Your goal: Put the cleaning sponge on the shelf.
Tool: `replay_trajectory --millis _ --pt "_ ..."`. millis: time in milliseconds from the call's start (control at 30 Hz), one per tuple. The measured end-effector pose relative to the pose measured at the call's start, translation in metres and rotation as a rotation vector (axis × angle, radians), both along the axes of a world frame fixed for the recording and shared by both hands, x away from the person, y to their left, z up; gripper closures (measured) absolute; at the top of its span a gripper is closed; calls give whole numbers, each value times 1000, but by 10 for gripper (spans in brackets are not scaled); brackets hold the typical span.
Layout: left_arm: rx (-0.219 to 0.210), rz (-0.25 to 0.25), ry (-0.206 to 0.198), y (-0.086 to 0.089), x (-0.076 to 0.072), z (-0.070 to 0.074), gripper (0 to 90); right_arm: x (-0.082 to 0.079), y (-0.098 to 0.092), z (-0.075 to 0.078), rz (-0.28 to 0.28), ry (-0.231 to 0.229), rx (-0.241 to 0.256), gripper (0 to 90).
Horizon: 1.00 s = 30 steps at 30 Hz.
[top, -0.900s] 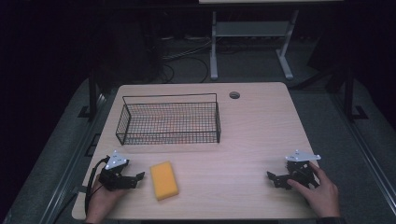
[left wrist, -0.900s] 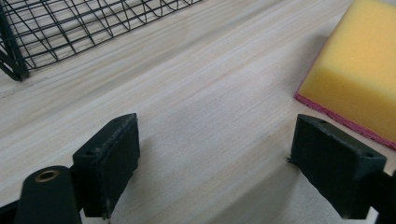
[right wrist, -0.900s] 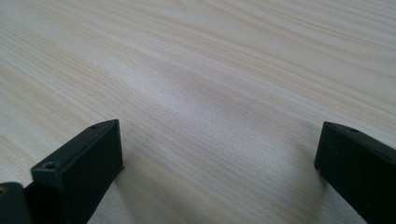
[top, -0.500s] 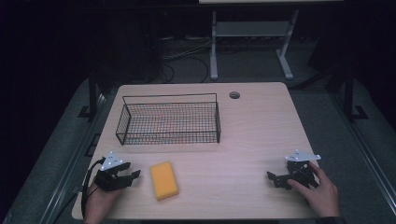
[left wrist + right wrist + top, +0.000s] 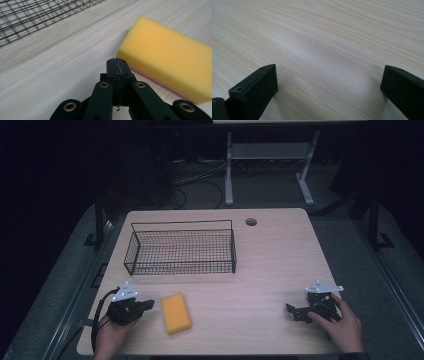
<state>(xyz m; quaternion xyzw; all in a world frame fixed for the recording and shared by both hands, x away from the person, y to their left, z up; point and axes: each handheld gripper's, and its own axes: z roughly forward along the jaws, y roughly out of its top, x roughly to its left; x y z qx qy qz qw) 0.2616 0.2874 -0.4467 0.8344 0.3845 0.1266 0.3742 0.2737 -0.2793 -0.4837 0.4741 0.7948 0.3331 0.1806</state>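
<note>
1. My left hand-held gripper (image 5: 142,306) rests low on the near left part of the counter (image 5: 280,265), my left hand (image 5: 111,336) behind it at the counter's front edge.
2. In the left gripper view its jaws are pressed flat together, tip to tip, clenched on nothing (image 5: 117,65).
3. The sponge (image 5: 175,313) lies flat on the counter just to the right of that gripper's tips; in the high view there is a narrow strip of bare wood between them.
4. The left gripper view shows the sponge (image 5: 167,65) close ahead and to the right of the tips, yellow on top with a thin pink layer along its bottom edge. I cannot tell from that view whether the tips touch it.
5. The wire basket (image 5: 182,251) stands farther back on the counter, beyond the sponge and apart from it. Its mesh crosses the top left corner of the left gripper view (image 5: 37,17).
6. My right hand-held gripper (image 5: 295,312) sits near the counter's front right corner, well apart from the sponge, with my right hand (image 5: 340,325) wrapped around it.
7. In the right gripper view its jaws stand wide apart, released, with bare wood between them (image 5: 329,82).
8. A small round hole (image 5: 251,222) sits near the counter's far edge, right of the basket.
</note>
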Motion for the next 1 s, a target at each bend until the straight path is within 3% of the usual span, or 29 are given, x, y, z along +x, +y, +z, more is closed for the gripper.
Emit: replay_trajectory --millis 1000 --pt "-7 -79 10 -36 17 0 898 0 0 0 1 0 -1 2"
